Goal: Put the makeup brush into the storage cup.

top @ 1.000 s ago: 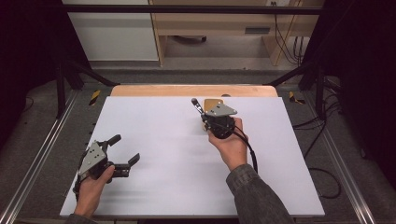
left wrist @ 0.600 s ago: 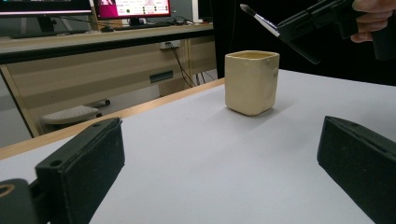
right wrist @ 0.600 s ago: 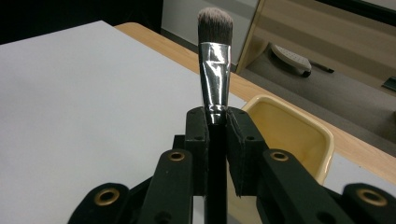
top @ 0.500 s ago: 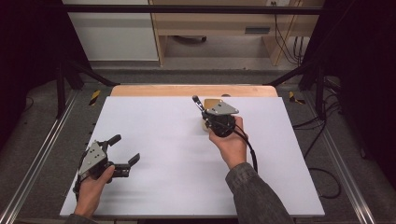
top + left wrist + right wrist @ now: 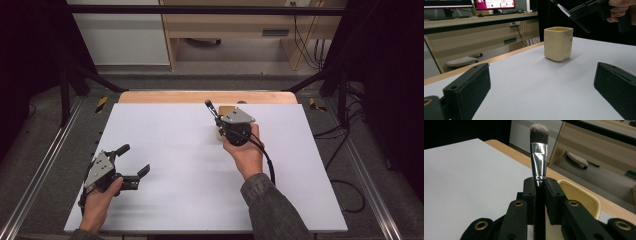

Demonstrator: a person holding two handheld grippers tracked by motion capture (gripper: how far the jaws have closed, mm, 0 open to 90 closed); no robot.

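Brush held over cup, not yet in.

Right gripper (image 5: 540, 187) pinches a makeup brush (image 5: 539, 152) by its handle, bristles up, just above the cream square cup (image 5: 558, 43) near the table's (image 5: 165, 165) far edge. Left gripper (image 5: 131, 161) rests well apart at the near left corner, jaws spread, nothing between them. Risk: the pinch sits high on a thin handle; the brush may pivot or strike the rim, and the unbraced cup could tip or skid.
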